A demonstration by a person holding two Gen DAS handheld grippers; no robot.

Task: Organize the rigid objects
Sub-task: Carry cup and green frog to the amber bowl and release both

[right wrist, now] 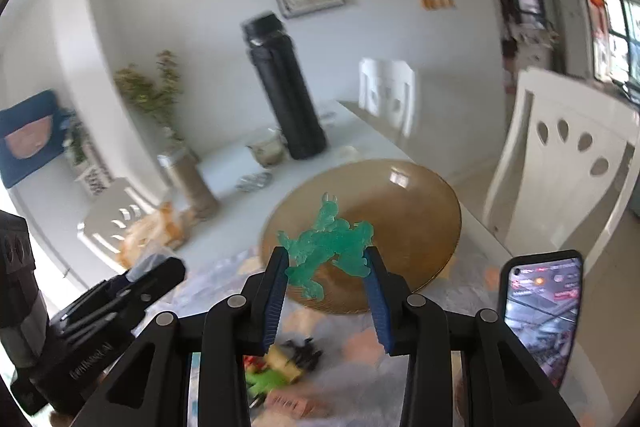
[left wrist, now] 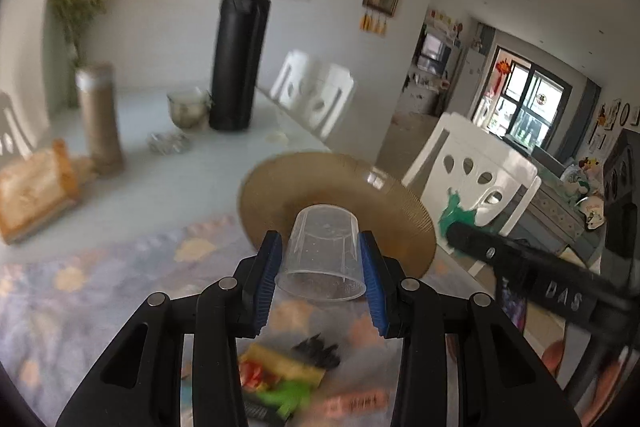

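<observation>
Here, two hand-held grippers each carry an object above an amber glass plate.

The left hand-held gripper (left wrist: 320, 267) clamps a clear plastic cup (left wrist: 323, 251) on its side between its blue pads, just in front of the amber plate (left wrist: 272, 187); the right hand-held gripper (right wrist: 328, 279) pinches a translucent green toy figure (right wrist: 330, 243) over the same plate (right wrist: 408, 219). The plate rests partly on a floral cloth (left wrist: 100, 275) on the worktop (left wrist: 152, 171). Below the grippers lie a yellow-and-green toy (right wrist: 276, 371) and a black spiky toy (right wrist: 306, 349). Farther back stand a black flask (left wrist: 240, 55), a beige tumbler (left wrist: 100, 119), a glass jar (left wrist: 188, 107) and bagged bread (left wrist: 32, 191). A phone (right wrist: 540, 315) stands at right, near white chairs (right wrist: 568, 163).
</observation>
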